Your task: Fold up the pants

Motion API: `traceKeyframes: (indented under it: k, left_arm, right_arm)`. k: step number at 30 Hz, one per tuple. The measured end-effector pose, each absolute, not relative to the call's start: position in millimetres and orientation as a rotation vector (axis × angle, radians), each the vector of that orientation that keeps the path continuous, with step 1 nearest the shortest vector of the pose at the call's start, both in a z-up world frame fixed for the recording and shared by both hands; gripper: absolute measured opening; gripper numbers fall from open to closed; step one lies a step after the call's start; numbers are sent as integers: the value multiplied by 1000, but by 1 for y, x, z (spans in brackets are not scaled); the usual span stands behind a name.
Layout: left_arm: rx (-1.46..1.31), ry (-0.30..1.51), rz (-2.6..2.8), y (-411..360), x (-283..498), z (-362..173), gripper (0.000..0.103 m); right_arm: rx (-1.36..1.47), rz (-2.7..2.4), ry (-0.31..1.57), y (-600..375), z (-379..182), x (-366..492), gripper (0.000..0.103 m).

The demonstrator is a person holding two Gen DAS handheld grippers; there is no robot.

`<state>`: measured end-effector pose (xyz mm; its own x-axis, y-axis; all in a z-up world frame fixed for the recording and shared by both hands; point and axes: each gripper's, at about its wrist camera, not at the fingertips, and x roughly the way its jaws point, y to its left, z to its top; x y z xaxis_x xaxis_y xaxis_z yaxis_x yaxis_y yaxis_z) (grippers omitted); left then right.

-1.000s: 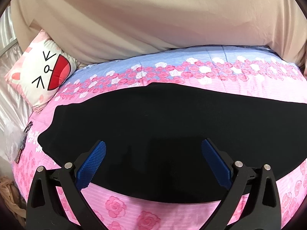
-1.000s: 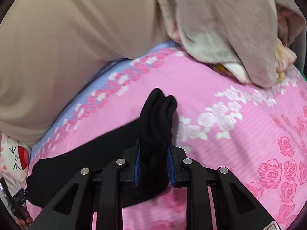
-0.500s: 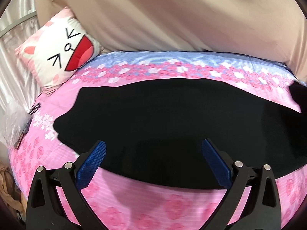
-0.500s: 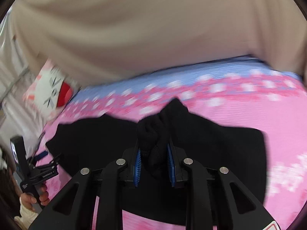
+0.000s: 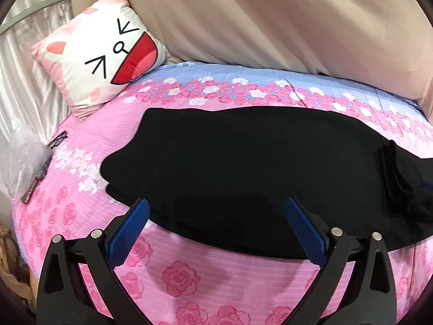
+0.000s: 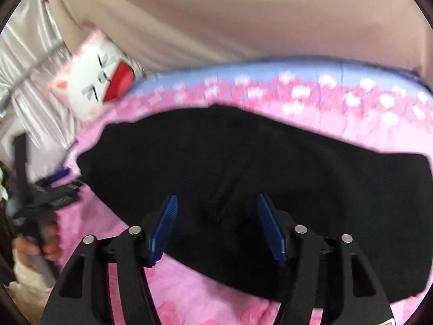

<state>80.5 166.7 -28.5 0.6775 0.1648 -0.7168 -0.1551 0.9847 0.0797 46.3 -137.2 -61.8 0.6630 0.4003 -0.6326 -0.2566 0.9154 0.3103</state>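
While the rose-print bedspread (image 5: 189,273) fills the lower frame, the black pants (image 5: 243,162) lie flat across its centre. Left gripper (image 5: 216,224) hangs wide open, empty; right gripper (image 6: 216,227), jaws just opened, grips nothing.

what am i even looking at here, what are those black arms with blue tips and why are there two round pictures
Each round picture comes from a fisheye camera fixed on a hand-held gripper, a two-finger clamp that a person carries, one in each hand. The black arms with blue pads are its fingers.

The left hand-held gripper is open over the near edge of the black pants, which lie on a pink rose bedsheet near a cat-face pillow.

The right hand-held gripper has just been opening. The pants lie under it, no longer pinched. At that picture's left edge you see the person's hand holding the other gripper.
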Motion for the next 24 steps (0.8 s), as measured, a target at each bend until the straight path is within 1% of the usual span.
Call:
traceKeyframes:
  k: [2,3,4,5,8,10,12,13,15,18,20,21,22,24]
  left_arm:
    - [-2,811,168,166,82,-31,98]
    - [-10,817,161,164,84,-32,98]
    - [-16,822,159,163,85,-33,98]
    - [-18,826,156,162,86,-35,98]
    - [-14,840,150,160,86,-37,98]
    - [-6,843,149,160,85,-37,98]
    - [-4,843,153,162,83,-37,98]
    - [-6,844,155,163,82,-37,98]
    - [-12,853,164,167,83,-39,98]
    - [-20,862,170,170,84,-41,98]
    - [-20,867,171,171,86,-42,98]
    - [-16,866,173,172,85,-42,98]
    - [-15,864,174,173,85,-41,98]
    - [-17,863,178,175,85,-42,98]
  right_arm:
    - [194,305,729,-146,-51,48,58]
    - [189,272,729,-151,-49,53,45]
    - [189,239,738,-155,-50,61,26]
    - [199,191,750,-160,-55,73,21]
    - [190,64,796,-166,-80,109,16]
    - [187,97,845,-157,-95,122,15]
    - [54,90,835,-125,-102,125,17]
    - [-48,67,819,-110,-100,124,13]
    - [-10,82,810,-109,-93,120,7]
    - [101,141,785,-121,-84,103,8]
    - [111,169,781,-127,-83,88,13]
    - [109,188,779,-127,-83,80,25]
    - [96,205,772,-127,-82,71,44]
    - [35,221,735,-117,-80,54,57]
